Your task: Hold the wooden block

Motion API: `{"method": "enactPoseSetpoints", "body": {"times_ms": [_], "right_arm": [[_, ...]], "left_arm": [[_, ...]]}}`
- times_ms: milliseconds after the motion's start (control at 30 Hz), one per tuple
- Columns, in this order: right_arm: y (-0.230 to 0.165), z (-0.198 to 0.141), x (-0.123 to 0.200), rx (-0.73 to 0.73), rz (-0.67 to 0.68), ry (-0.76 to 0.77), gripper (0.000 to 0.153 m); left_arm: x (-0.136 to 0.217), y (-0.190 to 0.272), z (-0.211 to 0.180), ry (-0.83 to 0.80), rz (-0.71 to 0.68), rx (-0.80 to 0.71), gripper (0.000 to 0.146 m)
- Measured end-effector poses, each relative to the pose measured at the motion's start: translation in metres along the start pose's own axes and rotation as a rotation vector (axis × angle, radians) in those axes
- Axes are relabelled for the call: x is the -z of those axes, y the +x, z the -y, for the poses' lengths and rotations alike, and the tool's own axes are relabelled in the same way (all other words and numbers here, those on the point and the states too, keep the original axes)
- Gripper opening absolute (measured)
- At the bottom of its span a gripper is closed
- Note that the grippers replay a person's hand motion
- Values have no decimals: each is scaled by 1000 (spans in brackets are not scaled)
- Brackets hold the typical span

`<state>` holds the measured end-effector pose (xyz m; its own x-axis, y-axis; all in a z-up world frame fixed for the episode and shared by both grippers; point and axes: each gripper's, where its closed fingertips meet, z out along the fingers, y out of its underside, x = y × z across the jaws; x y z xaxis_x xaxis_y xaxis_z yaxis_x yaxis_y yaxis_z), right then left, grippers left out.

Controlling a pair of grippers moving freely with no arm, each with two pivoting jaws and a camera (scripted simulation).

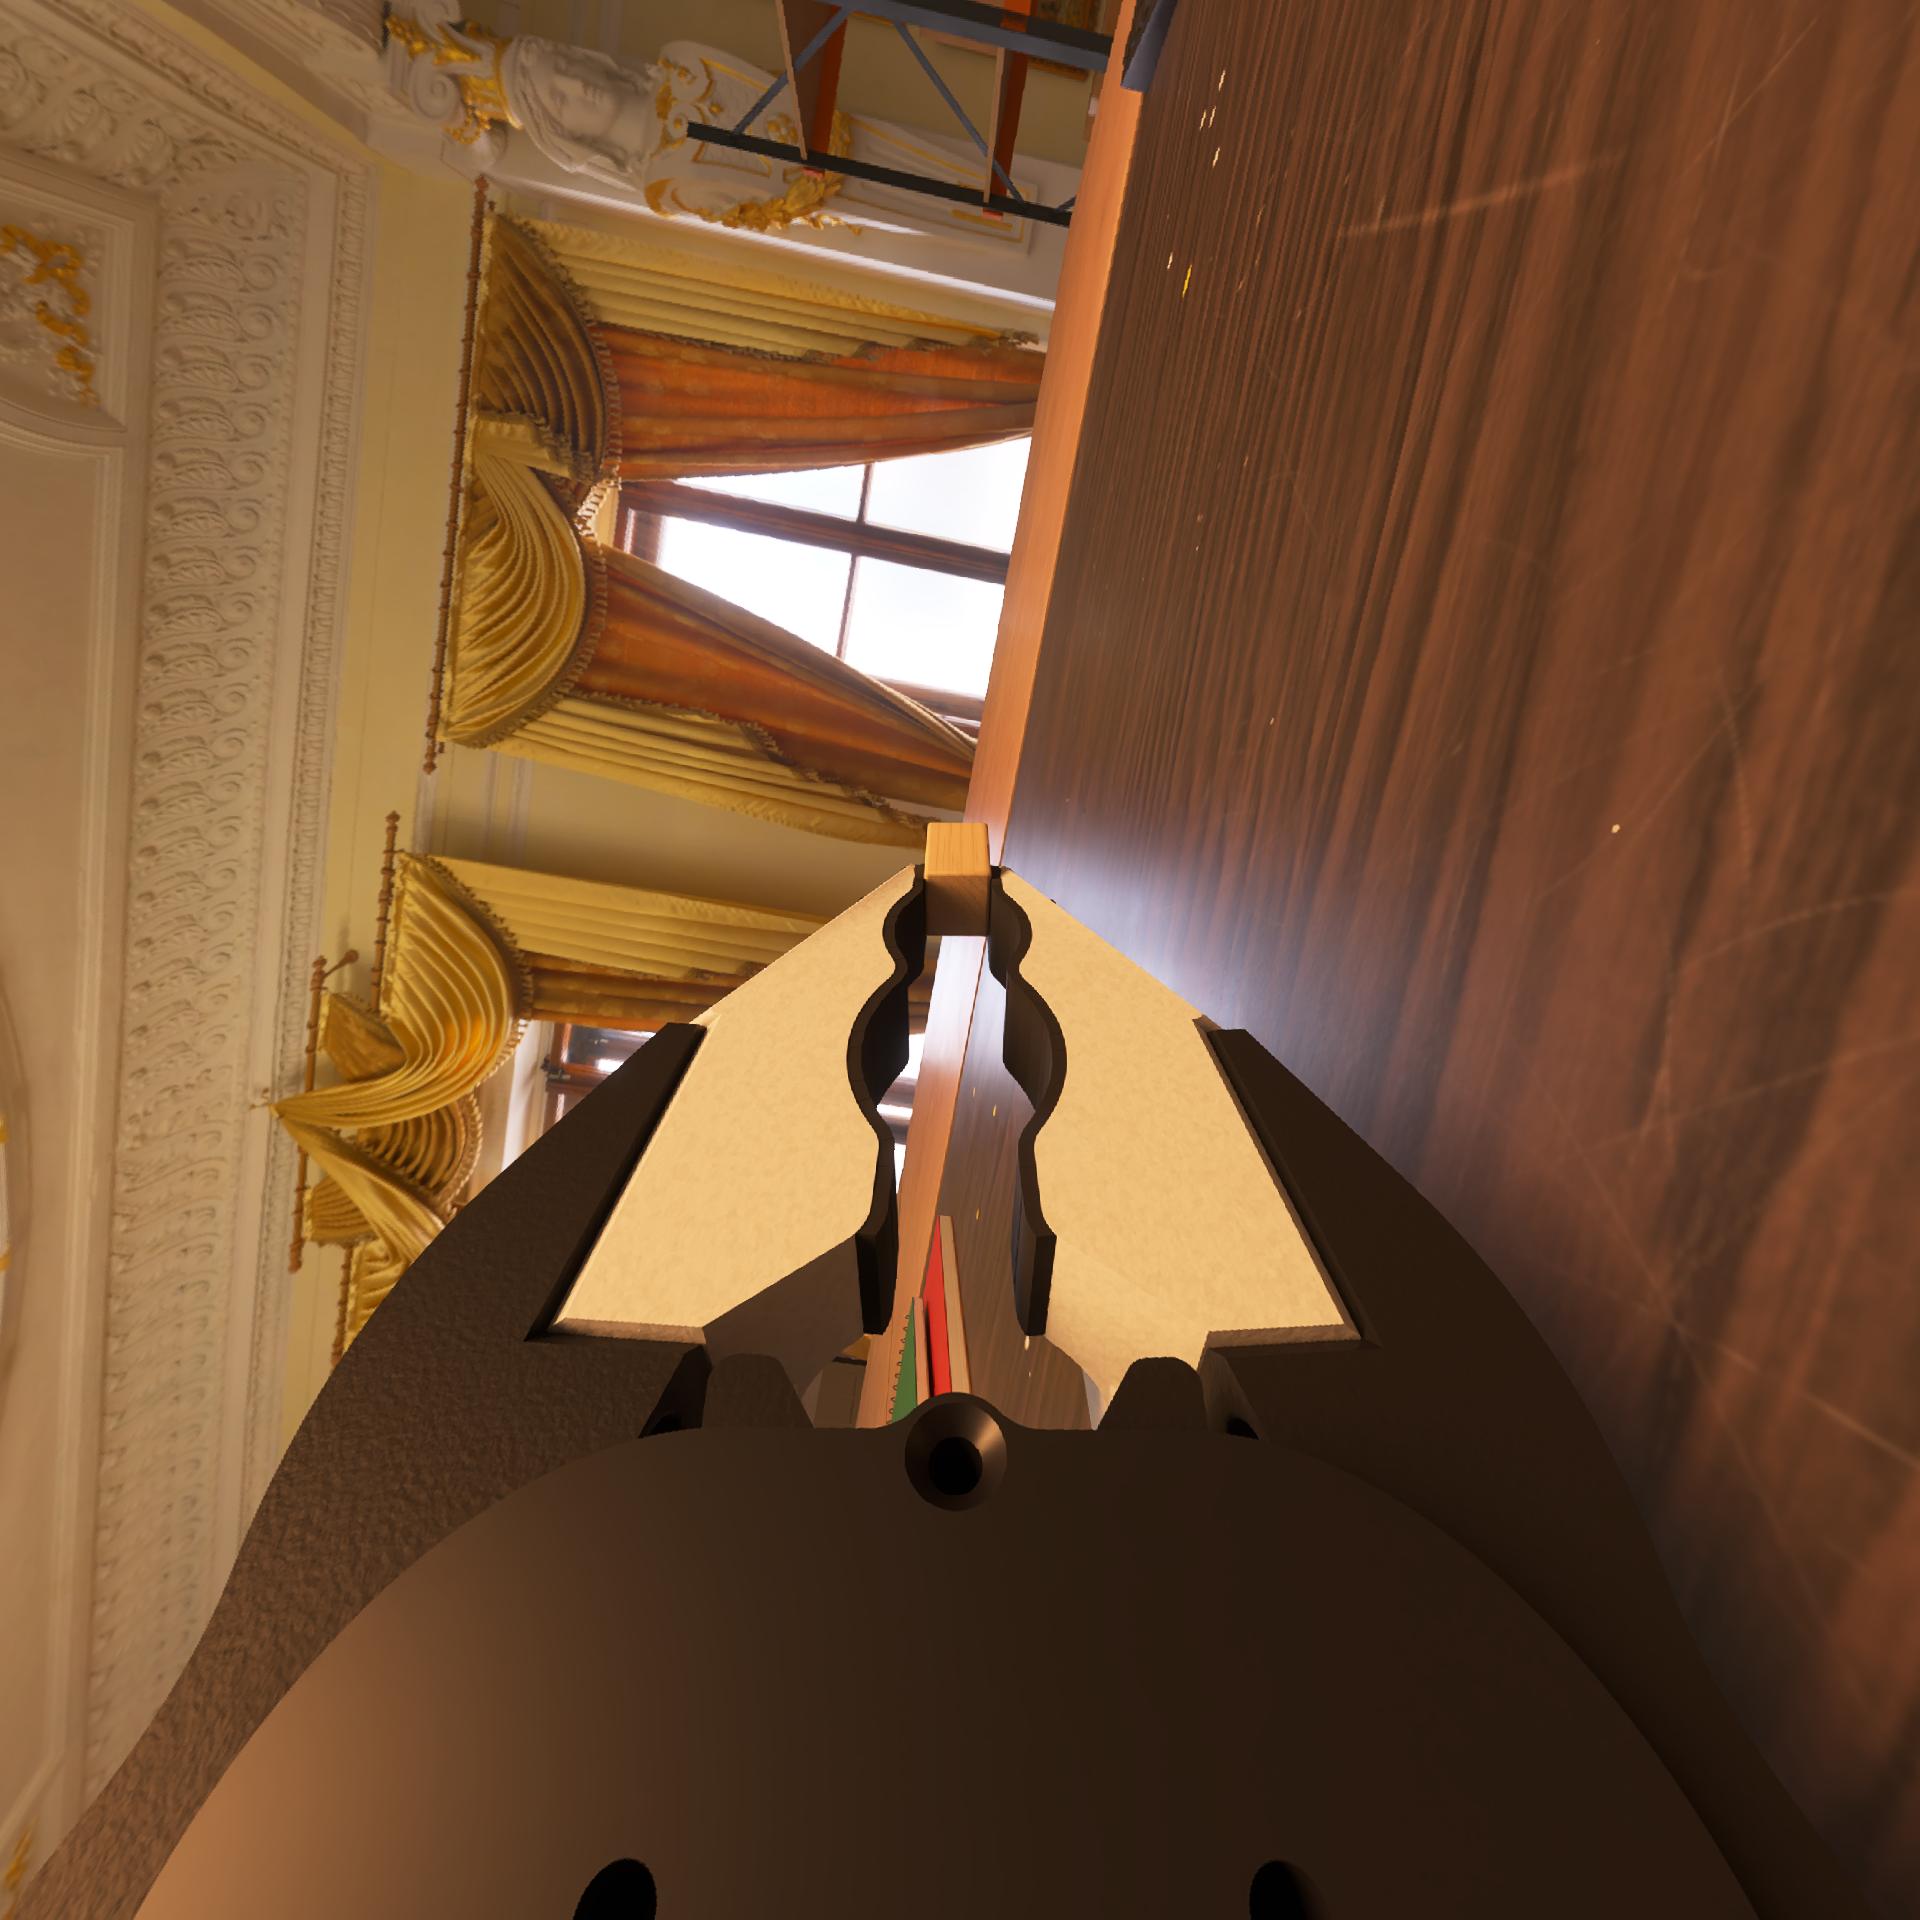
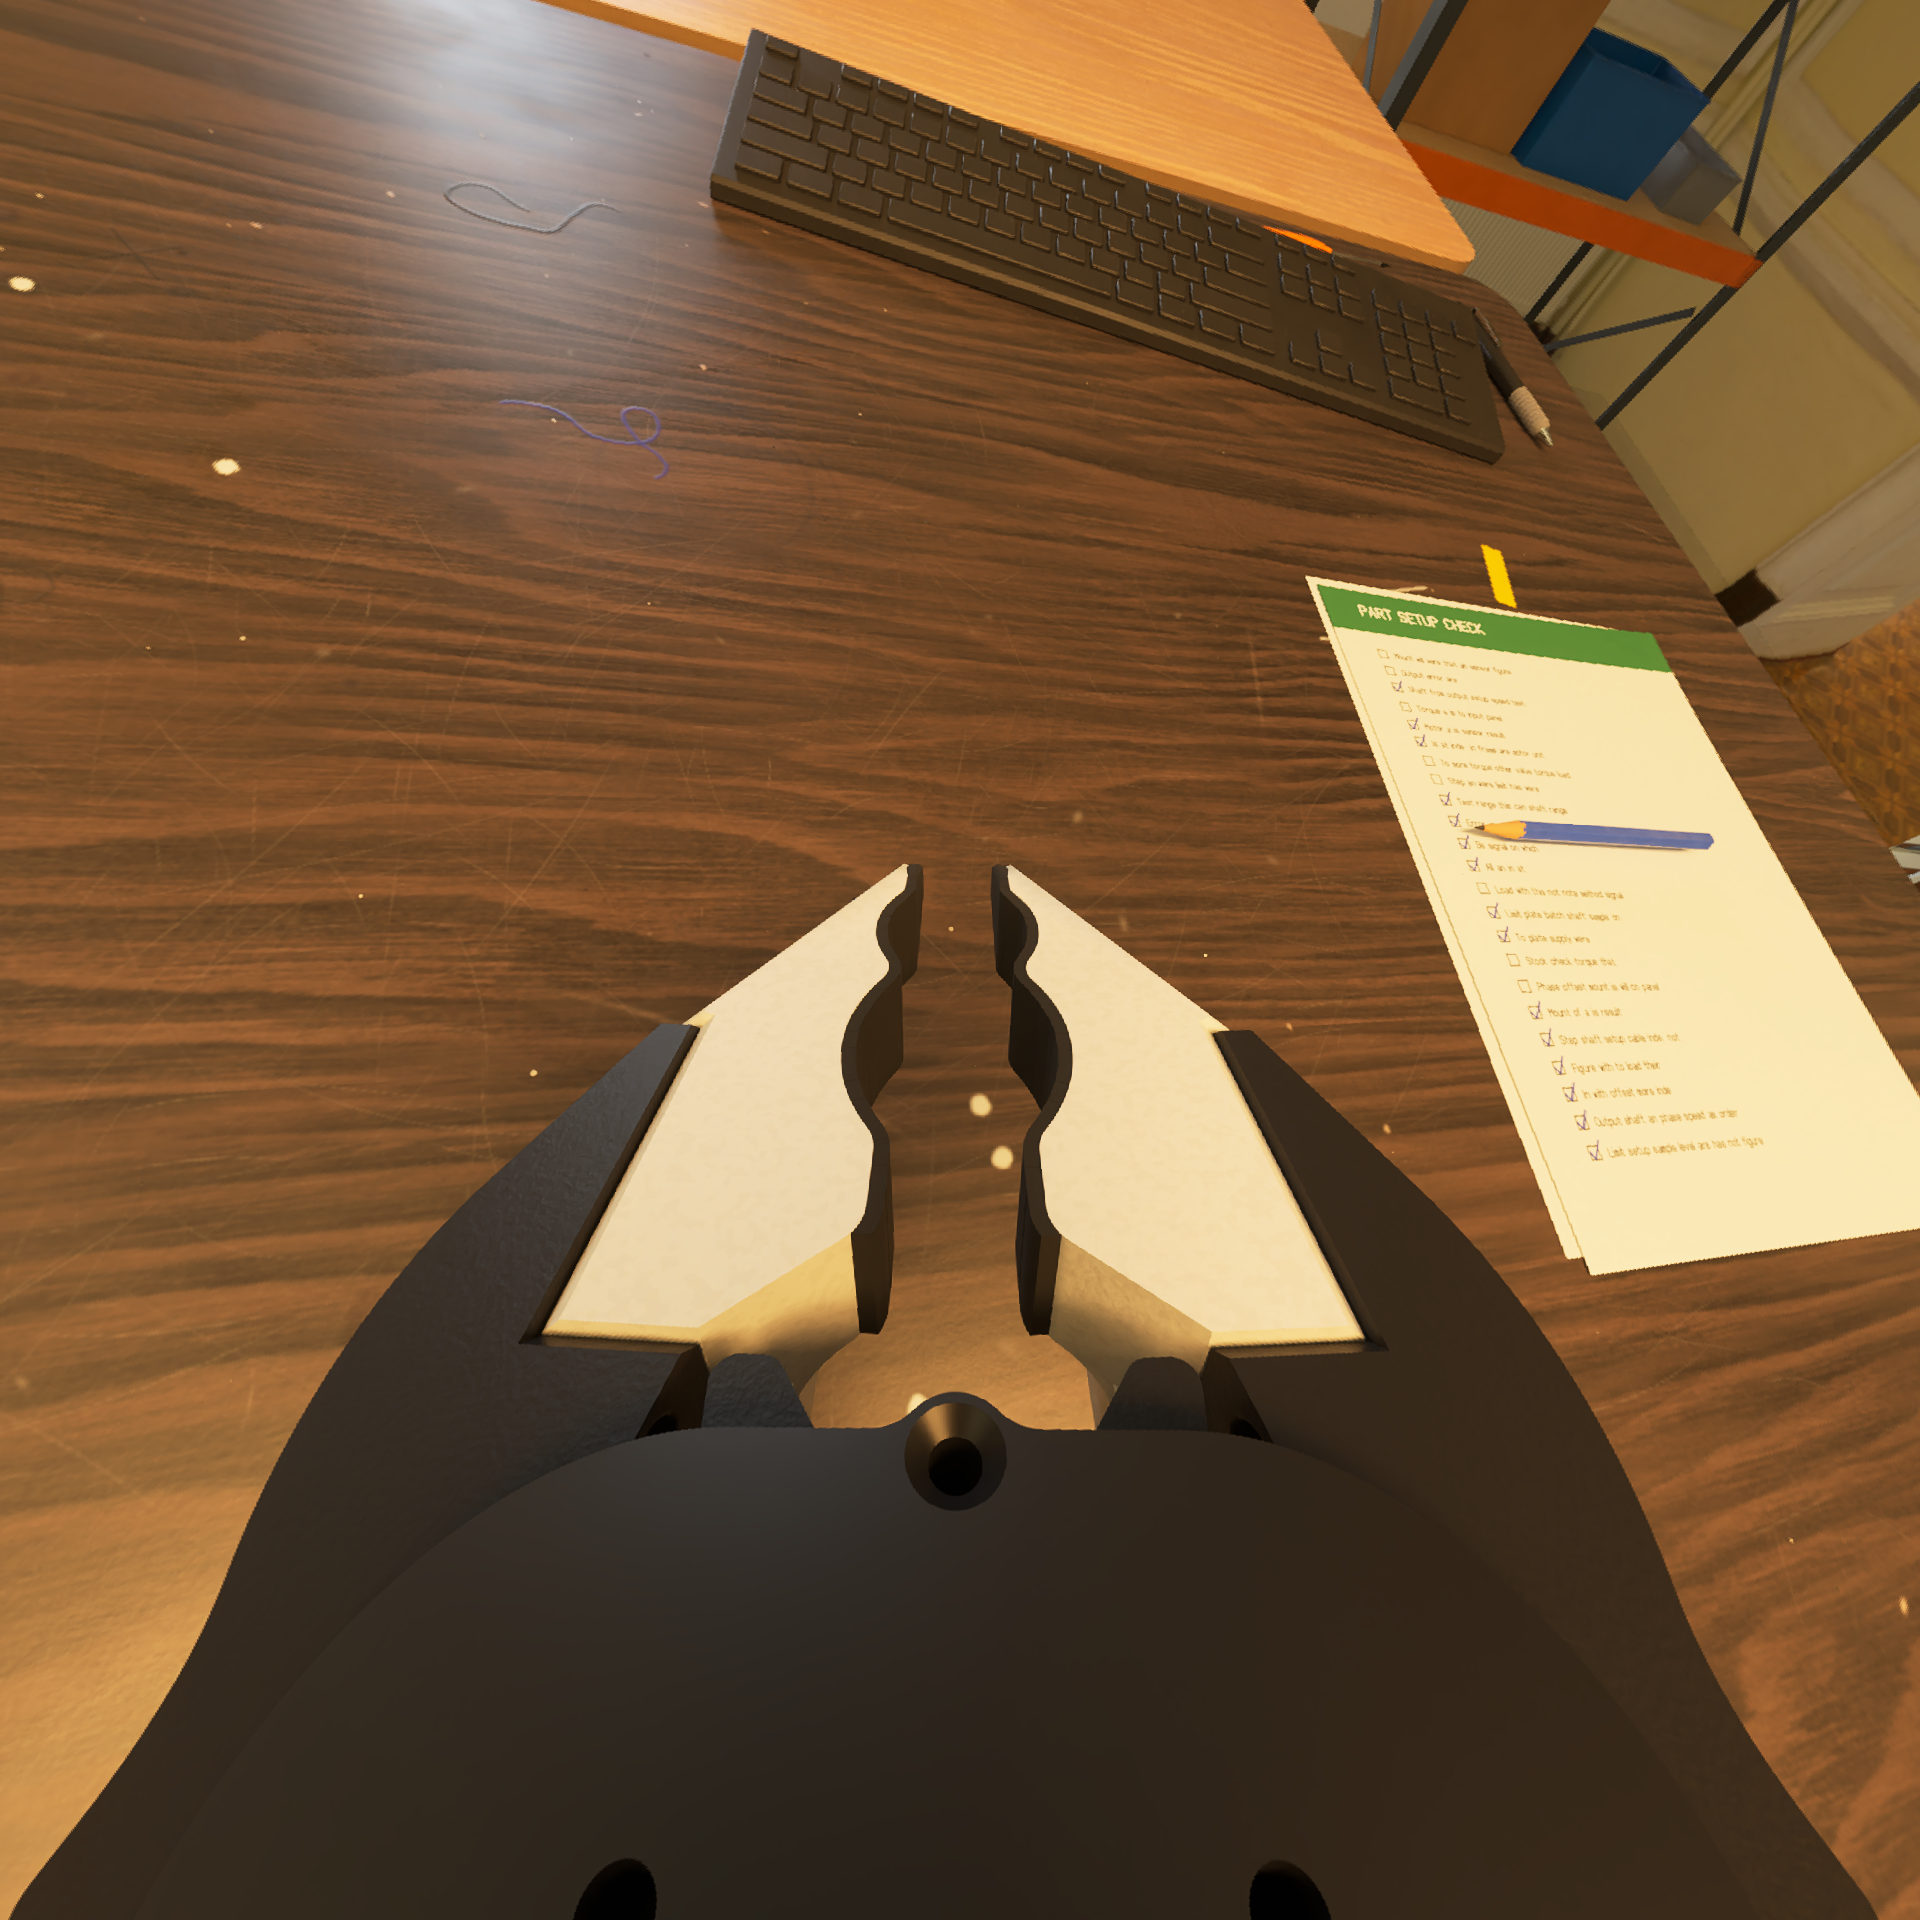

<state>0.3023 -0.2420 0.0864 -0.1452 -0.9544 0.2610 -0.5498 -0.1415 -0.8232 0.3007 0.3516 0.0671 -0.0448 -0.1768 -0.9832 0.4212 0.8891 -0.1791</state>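
Observation:
In the left wrist view, which is rolled sideways, my left gripper (image 1: pixel 956 896) is shut on a small light wooden block (image 1: pixel 957 854). The block sits between the very fingertips and sticks out a little past them, held off the dark wooden table (image 1: pixel 1455 727) near its edge. In the right wrist view my right gripper (image 2: pixel 956 883) hovers over the dark table (image 2: pixel 520 727). Its jaws stand a narrow gap apart with nothing between them. The block does not show in the right wrist view.
A black keyboard (image 2: pixel 1112 239) lies at the far side, with a pen (image 2: pixel 1517 390) by its right end. A printed checklist sheet (image 2: pixel 1662 987) with a blue pencil (image 2: pixel 1600 834) on it lies to the right. A shelf with a blue bin (image 2: pixel 1605 109) stands beyond the table.

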Motion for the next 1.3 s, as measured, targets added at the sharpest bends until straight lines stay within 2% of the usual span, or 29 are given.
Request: {"method": "enactPoseSetpoints", "body": {"times_ms": [1300], "right_arm": [[-6, -1, -3, 18, 12, -10, 13]], "left_arm": [[0, 0, 1, 3, 1, -3, 10]]}}
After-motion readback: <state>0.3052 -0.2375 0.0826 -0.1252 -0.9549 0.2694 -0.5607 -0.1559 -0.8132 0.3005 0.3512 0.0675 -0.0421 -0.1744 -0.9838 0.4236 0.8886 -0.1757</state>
